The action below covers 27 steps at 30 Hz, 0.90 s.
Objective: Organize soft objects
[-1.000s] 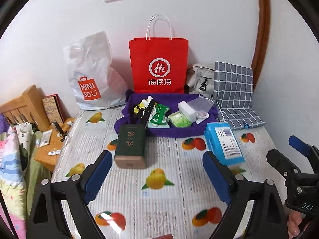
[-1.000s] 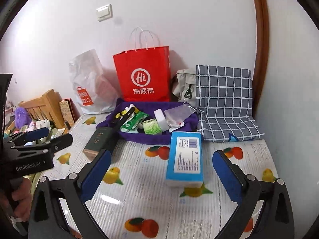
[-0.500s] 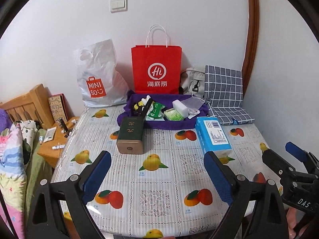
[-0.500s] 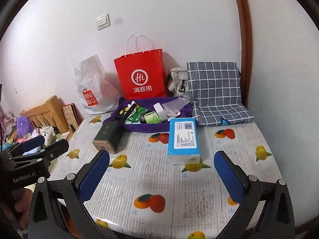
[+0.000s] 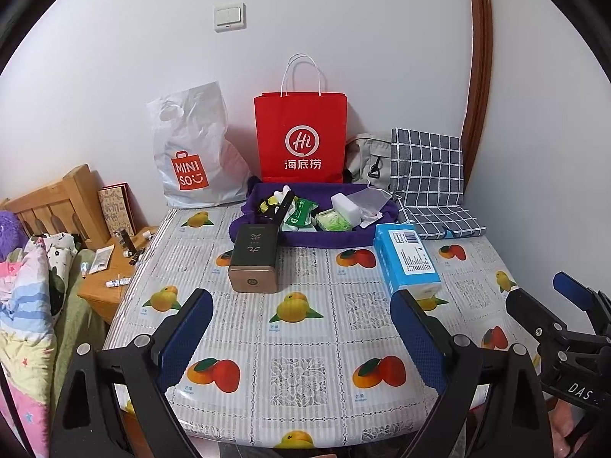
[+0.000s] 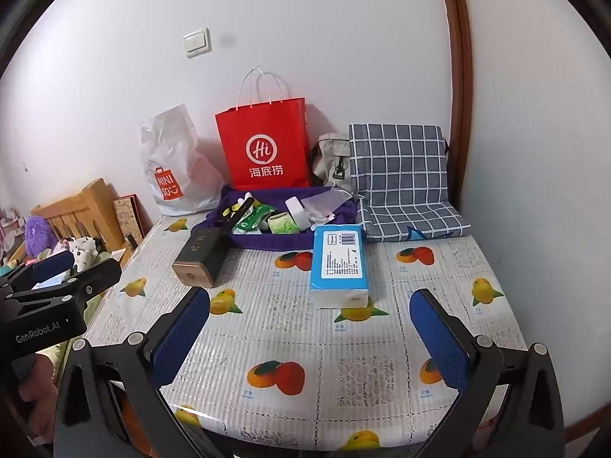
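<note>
- over the near edge of the table (image 5: 305,343), with its fruit-print cloth, the left gripper (image 5: 301,328) hangs with its blue-padded fingers spread wide and nothing between them.
- beside it the right gripper (image 6: 309,328) is likewise released, its jaws wide apart and empty above the cloth.
- at the middle of the table lies a blue tissue pack (image 6: 338,263), flat on the cloth, well ahead of both grippers and touched by neither.
- left of the tissue pack rests a dark green box (image 5: 254,257) on its side, its far end just against the purple tray.
- the purple tray (image 5: 328,238) sits toward the wall behind both, holding green wet-wipe packets (image 5: 332,219), a white block (image 5: 345,206) and other small items too jumbled to tell.
- behind the tray, a red paper bag (image 5: 301,137) stands upright against the wall, with a white plastic bag (image 5: 191,152) to its left.
- at the far right corner, a grey checked cushion (image 6: 401,183) leans on the wall, a beige bag (image 6: 332,160) tucked between it and the red bag.
</note>
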Each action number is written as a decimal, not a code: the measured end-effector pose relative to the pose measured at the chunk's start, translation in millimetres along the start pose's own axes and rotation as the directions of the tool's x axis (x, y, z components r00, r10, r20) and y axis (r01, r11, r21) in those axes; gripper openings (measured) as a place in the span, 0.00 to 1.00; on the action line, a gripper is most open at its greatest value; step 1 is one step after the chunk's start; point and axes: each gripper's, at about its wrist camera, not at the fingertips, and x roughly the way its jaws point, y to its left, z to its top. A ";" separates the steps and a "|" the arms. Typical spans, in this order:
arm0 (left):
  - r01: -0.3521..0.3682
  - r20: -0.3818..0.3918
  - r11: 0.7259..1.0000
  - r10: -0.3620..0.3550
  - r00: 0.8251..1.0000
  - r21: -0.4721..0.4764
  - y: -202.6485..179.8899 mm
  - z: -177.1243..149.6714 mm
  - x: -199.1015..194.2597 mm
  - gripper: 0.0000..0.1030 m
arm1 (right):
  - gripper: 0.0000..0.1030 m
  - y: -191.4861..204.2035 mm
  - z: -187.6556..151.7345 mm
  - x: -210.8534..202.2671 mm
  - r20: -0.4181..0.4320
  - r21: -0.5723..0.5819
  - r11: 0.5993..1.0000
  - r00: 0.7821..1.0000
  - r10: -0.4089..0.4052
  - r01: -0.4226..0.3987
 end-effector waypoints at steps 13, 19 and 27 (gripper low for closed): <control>0.010 -0.002 1.000 -0.010 1.000 0.001 0.4 0.3 -2.6 0.91 | 1.00 -6.6 -0.9 -0.7 0.001 0.008 1.000 1.000 -0.003 0.003; 0.011 -0.001 1.000 -0.011 1.000 0.002 0.8 0.6 -1.7 0.91 | 1.00 -6.7 -1.1 0.3 0.003 0.006 1.000 1.000 0.000 0.000; 0.011 -0.002 1.000 -0.011 1.000 0.003 1.1 0.4 -1.9 0.91 | 1.00 -4.6 -2.3 -0.1 0.003 0.003 1.000 1.000 0.004 -0.004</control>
